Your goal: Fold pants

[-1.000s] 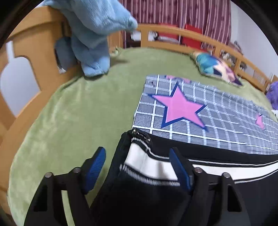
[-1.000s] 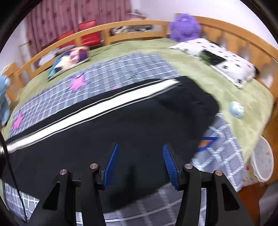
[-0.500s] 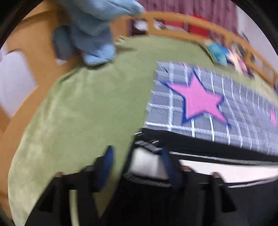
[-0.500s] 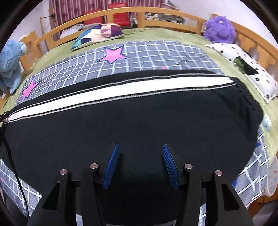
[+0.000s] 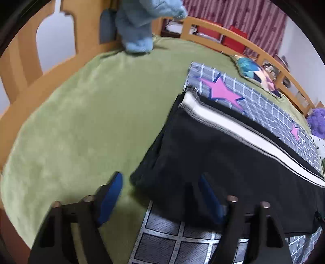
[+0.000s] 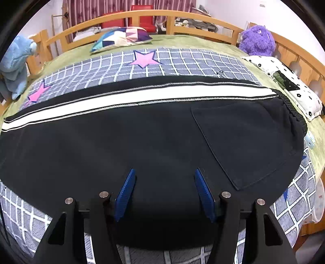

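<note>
A bed (image 6: 182,41) covered in green is enclosed by a wooden rail (image 6: 142,14). Red-striped curtains (image 6: 85,10) and 2 red chairs (image 6: 142,22) are seen behind it, beside a white wall (image 6: 233,8).

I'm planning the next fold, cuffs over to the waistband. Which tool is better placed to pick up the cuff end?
Left. The left tool straddles the pants' cuff corner; the right tool hovers mid-leg.

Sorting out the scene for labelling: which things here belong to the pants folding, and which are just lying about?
For the job: black pants, left claw, right claw.

Lying about: blue plush, purple plush, patchwork pillow, spotted pillow, checked blanket.
</note>
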{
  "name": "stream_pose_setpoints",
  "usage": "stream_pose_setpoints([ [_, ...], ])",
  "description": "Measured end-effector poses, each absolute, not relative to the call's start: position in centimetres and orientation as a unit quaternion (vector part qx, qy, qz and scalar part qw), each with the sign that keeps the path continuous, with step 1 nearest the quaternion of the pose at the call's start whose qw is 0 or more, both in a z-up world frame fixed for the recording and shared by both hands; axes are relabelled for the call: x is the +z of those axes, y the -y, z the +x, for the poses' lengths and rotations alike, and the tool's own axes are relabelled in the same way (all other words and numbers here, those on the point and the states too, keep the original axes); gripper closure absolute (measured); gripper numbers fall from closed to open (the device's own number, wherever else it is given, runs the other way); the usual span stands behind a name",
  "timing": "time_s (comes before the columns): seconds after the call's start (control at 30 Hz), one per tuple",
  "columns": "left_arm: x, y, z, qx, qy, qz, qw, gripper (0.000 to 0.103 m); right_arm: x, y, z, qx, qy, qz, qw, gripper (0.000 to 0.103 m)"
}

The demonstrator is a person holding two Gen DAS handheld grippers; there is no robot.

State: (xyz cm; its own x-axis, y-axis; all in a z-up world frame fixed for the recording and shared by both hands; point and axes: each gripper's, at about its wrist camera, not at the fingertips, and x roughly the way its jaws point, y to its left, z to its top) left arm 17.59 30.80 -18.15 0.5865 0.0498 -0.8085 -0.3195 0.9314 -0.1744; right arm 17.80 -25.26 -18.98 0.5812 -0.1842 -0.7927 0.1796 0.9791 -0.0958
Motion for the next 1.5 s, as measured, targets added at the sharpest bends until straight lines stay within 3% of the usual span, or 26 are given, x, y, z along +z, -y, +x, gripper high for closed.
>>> stream_pose_setpoints([
  [0.03,-18.4,-31.0,17.9,0.114,-0.446,-0.146,0.876,0.083,-18.9,25.1,17.6,-0.098,-0.446,-0.005,0.890,0.042],
  [0.2,-16.2,-33.5,17.0,0.077,-0.402,-0.226,0.884,0.084,-18.5,24.5,15.9,-0.084,-0.452,-0.016,0.888,0.042],
  [0.3,-17.4,-32.5,17.6,0.135,-0.435,-0.162,0.876,0.062,-18.5,24.4,14.9,-0.081,-0.450,-0.007,0.889,0.042],
  [0.33,-17.9,-32.3,17.6,0.148,-0.444,-0.145,0.872,0.041,-18.6,24.3,14.7,-0.078,-0.450,-0.001,0.890,0.042],
  [0.37,-18.1,-32.2,17.3,0.156,-0.446,-0.138,0.870,0.035,-18.6,24.2,14.8,-0.075,-0.450,0.003,0.890,0.042],
  [0.67,-19.0,-32.3,13.5,0.083,-0.437,-0.232,0.865,0.036,-18.3,19.4,16.4,-0.004,-0.417,0.010,0.909,0.042],
  [0.8,-18.9,-30.9,13.2,0.050,-0.443,-0.249,0.860,0.037,-21.9,16.6,17.7,0.043,-0.474,0.003,0.879,0.042],
  [0.9,-18.1,-28.5,13.3,0.011,-0.448,-0.229,0.864,0.037,-22.5,14.3,16.0,0.033,-0.443,-0.086,0.892,0.042],
  [1.07,-16.1,-22.7,14.8,-0.049,-0.435,-0.177,0.882,0.037,-20.5,15.1,16.5,0.069,-0.451,-0.014,0.890,0.043],
  [1.27,-15.8,-16.3,15.4,-0.110,-0.454,-0.118,0.876,0.036,-18.7,11.6,16.2,0.133,-0.410,-0.008,0.902,0.042],
  [1.5,-18.4,-17.2,12.5,-0.149,-0.472,-0.251,0.832,0.038,-20.7,6.9,15.9,0.185,-0.415,-0.051,0.889,0.043],
])
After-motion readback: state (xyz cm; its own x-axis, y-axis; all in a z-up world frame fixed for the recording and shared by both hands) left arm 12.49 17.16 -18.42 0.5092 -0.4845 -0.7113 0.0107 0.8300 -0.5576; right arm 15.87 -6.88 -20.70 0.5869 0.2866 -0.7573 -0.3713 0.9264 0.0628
